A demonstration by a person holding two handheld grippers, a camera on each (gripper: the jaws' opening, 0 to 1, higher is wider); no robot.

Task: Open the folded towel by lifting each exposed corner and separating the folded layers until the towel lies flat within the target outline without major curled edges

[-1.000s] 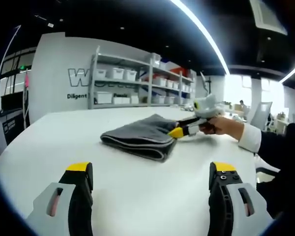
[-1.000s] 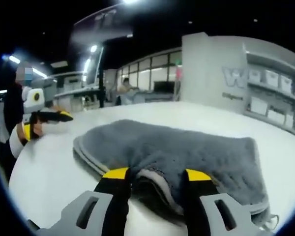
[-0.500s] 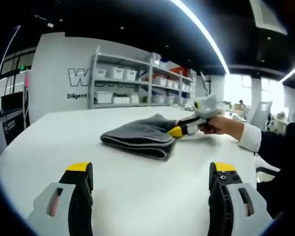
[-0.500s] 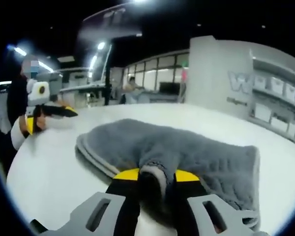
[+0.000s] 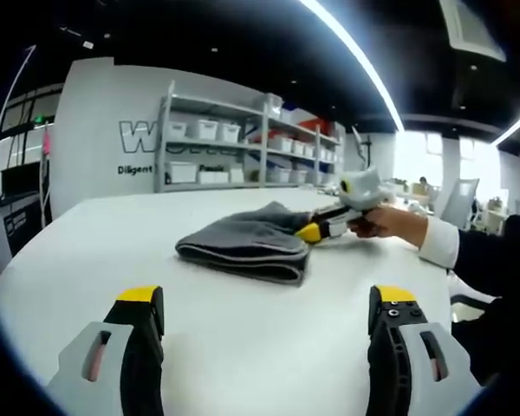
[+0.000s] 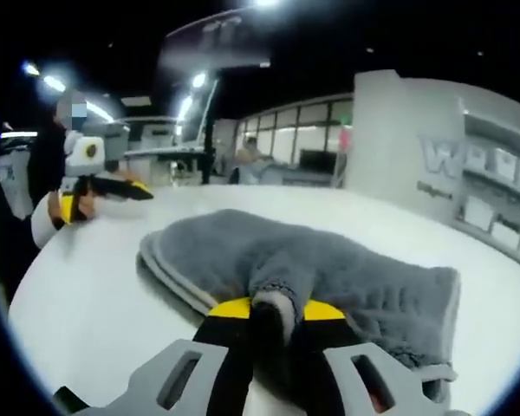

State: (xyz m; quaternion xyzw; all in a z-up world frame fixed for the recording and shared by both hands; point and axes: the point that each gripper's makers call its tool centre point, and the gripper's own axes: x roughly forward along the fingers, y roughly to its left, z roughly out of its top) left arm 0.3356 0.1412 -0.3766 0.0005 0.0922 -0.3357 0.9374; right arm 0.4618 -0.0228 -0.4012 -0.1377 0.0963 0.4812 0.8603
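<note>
Towel [image 6: 329,269] fold lifted slightly, right hand-held gripper [image 6: 273,319] still clamping it; left hand-held gripper [image 5: 264,299] apart; wall "Diligent".

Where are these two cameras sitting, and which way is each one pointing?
Left gripper view: rides on the left gripper, held low over the white table with jaws wide apart, facing the grey towel, shelving behind; the person's hand and sleeve show.
Right gripper view: rides on the right gripper, right at the towel, jaws pinching a fold.
Shared: towel, table, and each view catches the other gripper.
</note>
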